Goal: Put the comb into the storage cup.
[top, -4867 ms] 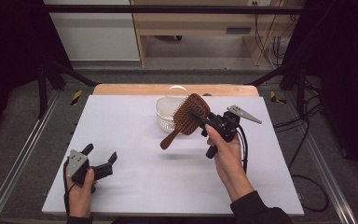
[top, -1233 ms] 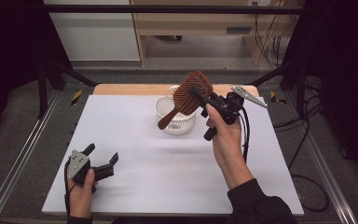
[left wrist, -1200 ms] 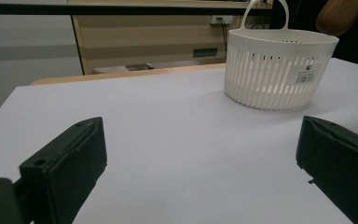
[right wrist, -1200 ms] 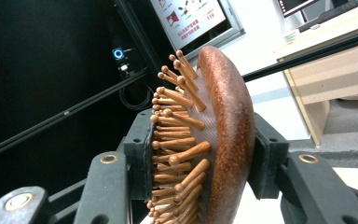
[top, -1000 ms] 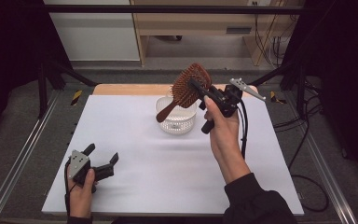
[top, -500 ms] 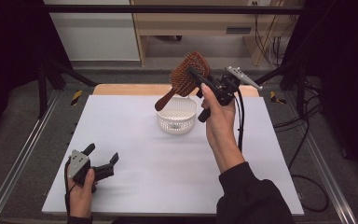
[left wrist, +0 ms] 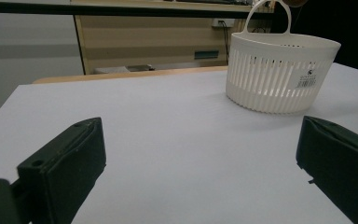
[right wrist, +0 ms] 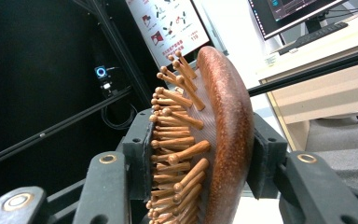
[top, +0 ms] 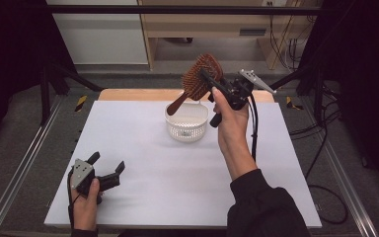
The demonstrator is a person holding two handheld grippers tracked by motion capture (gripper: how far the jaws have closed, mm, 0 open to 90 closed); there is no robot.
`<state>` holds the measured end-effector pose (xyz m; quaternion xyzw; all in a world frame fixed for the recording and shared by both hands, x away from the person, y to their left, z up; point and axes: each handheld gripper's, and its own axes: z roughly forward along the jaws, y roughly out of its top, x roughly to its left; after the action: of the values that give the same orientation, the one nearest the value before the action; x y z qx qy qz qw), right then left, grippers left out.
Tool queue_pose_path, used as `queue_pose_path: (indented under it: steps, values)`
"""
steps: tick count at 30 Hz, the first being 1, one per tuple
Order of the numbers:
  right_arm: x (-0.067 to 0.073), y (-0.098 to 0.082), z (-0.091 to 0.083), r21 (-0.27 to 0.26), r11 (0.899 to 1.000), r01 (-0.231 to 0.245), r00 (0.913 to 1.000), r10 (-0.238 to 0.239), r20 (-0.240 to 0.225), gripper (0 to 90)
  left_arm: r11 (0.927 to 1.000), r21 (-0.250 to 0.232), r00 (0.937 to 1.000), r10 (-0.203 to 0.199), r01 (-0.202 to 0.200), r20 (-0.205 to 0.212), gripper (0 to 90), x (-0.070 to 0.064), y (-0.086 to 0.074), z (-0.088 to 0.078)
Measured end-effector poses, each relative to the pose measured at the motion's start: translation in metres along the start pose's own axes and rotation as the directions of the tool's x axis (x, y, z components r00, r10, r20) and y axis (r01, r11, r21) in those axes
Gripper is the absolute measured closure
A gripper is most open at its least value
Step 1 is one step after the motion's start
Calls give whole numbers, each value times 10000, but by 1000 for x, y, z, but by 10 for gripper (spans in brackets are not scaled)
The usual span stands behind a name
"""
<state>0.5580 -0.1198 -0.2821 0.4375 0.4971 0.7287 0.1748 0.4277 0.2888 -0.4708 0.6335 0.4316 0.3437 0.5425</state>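
Brush (top: 201,76) | I see my right hand-held gripper (top: 212,85) clamped on its head, above the basket (top: 186,121) | left hand-held gripper (top: 107,167) open, empty, on the tabletop (top: 177,173)

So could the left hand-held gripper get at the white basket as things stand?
Probably yes: the left hand-held gripper is open, and bare table lies between it and the white basket, though the hairbrush hangs above it.

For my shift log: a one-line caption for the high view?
Right gripper holds a hairbrush above the white basket; left gripper rests open on the table.
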Motion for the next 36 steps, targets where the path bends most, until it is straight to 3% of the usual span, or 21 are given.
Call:
queue_pose_path:
  steps: [36]
  values:
    - [-11,1,3,-78,10000,-17,9993,20,378,518,10000,-43,10000,34,-33,53,13,-1,1,0]
